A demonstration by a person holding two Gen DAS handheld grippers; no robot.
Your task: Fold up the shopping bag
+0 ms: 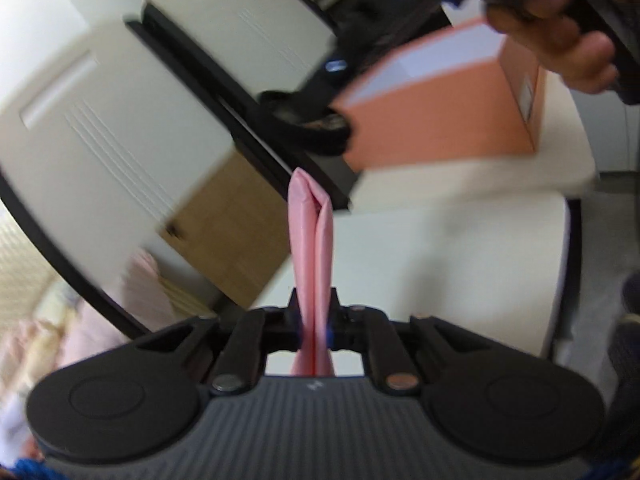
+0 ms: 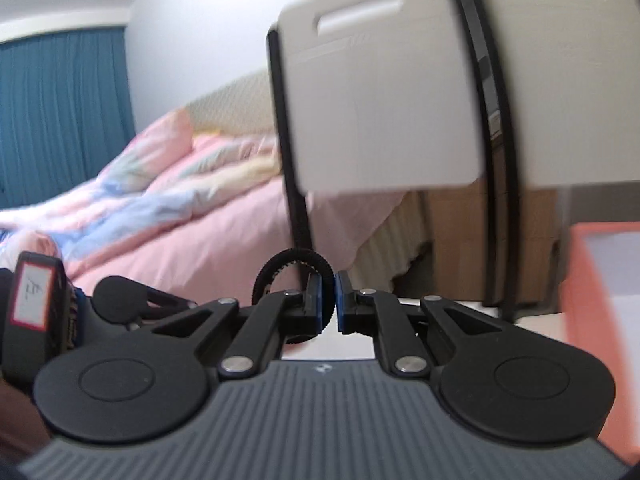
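Pink shopping bag (image 1: 312, 256), folded to narrow strip, hung clamped in my left gripper (image 1: 315, 320) above white table (image 1: 460, 260). My right gripper (image 2: 329, 304) pinched black elastic band (image 2: 292, 280). Folding looked done; banding remained.

Bedroom, daylit and blurred. Pale wall (image 2: 192, 32) behind a bed (image 2: 208, 240) under a rumpled pastel duvet (image 2: 160, 196) of pink, blue and yellow; teal curtain (image 2: 64, 112) at far left. White chair backs (image 2: 380, 92) with slotted handles on black frames, close up. White table (image 1: 460, 248) with rounded corner. Brown cardboard box (image 1: 228, 224) behind
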